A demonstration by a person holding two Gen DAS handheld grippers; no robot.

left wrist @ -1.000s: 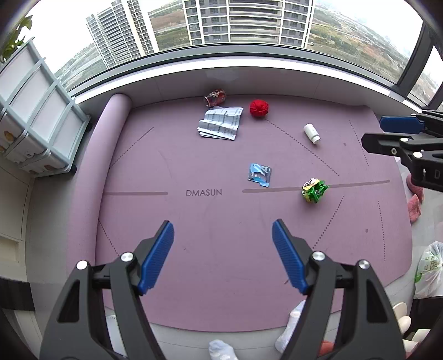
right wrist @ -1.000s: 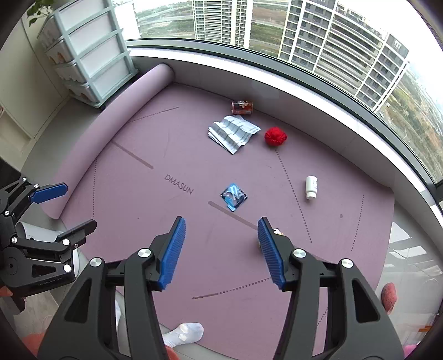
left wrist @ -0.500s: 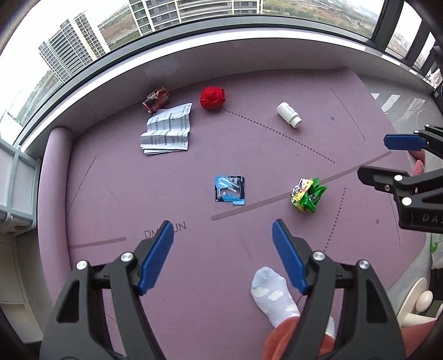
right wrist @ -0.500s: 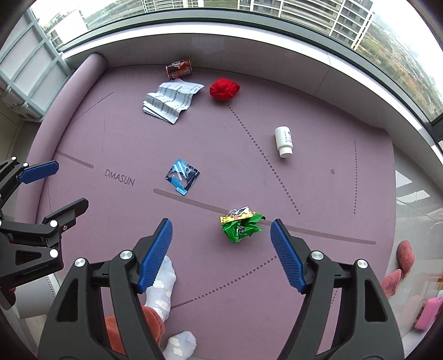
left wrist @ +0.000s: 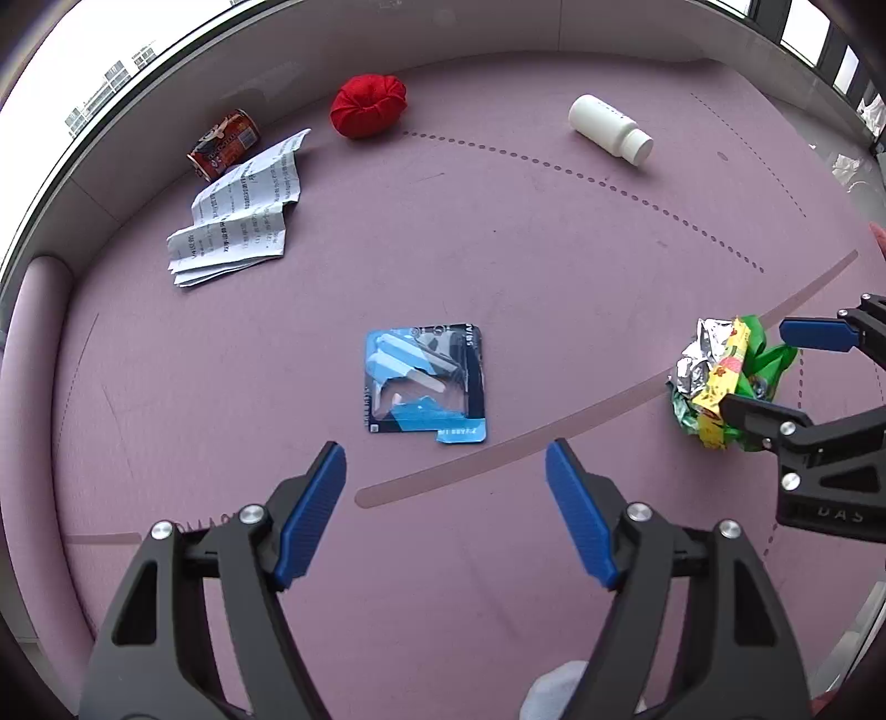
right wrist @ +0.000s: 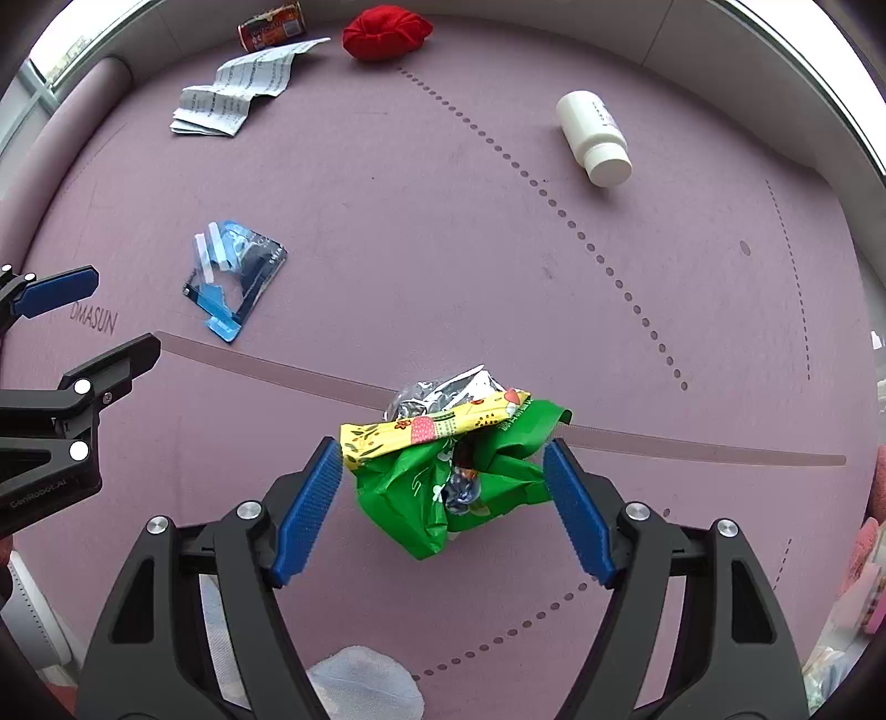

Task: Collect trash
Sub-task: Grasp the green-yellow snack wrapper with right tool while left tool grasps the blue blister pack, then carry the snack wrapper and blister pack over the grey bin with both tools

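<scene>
A crumpled green, yellow and foil wrapper [right wrist: 454,465] lies on the purple mat [right wrist: 443,249]. My right gripper [right wrist: 443,501] is open with its blue pads either side of the wrapper, close to it. The wrapper also shows in the left wrist view [left wrist: 720,382], with the right gripper [left wrist: 769,368] around it. My left gripper [left wrist: 446,498] is open and empty, just short of a blue blister pack [left wrist: 425,385], which also shows in the right wrist view [right wrist: 232,277].
Further back on the mat lie a white pill bottle [right wrist: 595,138], a red cloth ball [right wrist: 385,30], folded printed paper [right wrist: 238,91] and a crushed can [right wrist: 271,25]. A rolled mat edge [left wrist: 33,310] is at the left. A socked foot [right wrist: 360,687] is near me.
Both grippers have dropped and moved forward over the mat. The right one has come down around the green wrapper; the left one has closed in on the blue blister pack.
</scene>
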